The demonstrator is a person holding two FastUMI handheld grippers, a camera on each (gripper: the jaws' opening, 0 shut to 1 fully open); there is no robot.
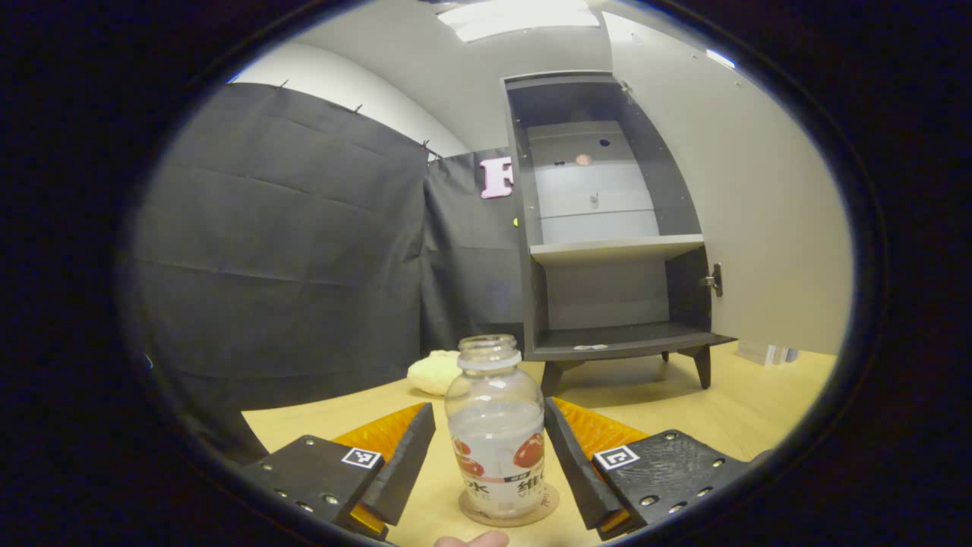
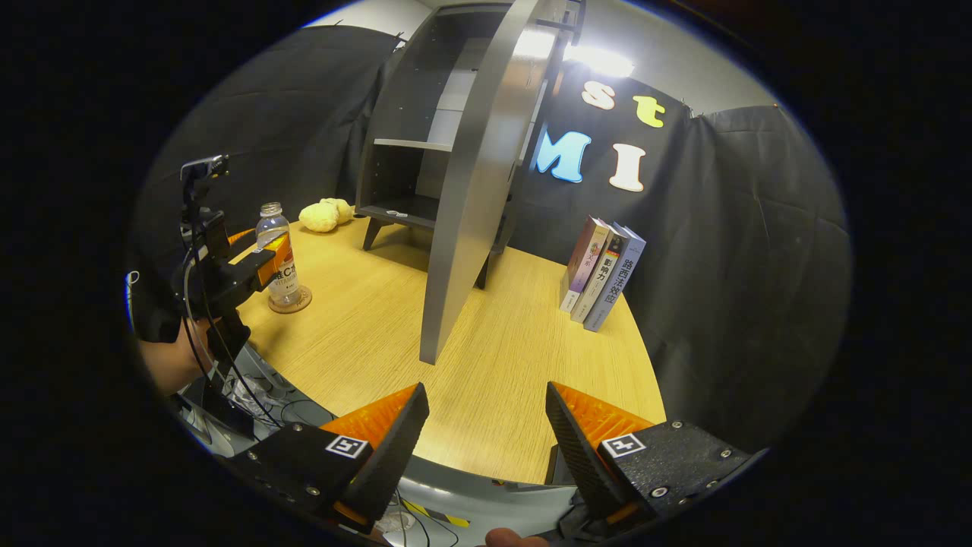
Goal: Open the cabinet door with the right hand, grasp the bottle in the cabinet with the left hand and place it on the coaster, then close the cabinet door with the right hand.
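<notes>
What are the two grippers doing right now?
Left gripper: open around the clear plastic bottle, not gripping it.
Right gripper: open, empty.

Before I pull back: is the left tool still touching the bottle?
Apart. In the left gripper view the left tool stands open, with table visible between each finger and the bottle.

A pale yellow, lumpy soft thing (image 2: 327, 214) lies on the wooden table (image 2: 486, 380), far ahead and to the left in the right gripper view, near the table's back edge. In the left gripper view it (image 1: 433, 372) sits ahead, slightly left. Three books (image 2: 604, 273) stand upright, leaning together against the black cloth (image 2: 729, 251), ahead and to the right. Cables (image 2: 250, 395) hang below the table's near edge, at lower left.
</notes>
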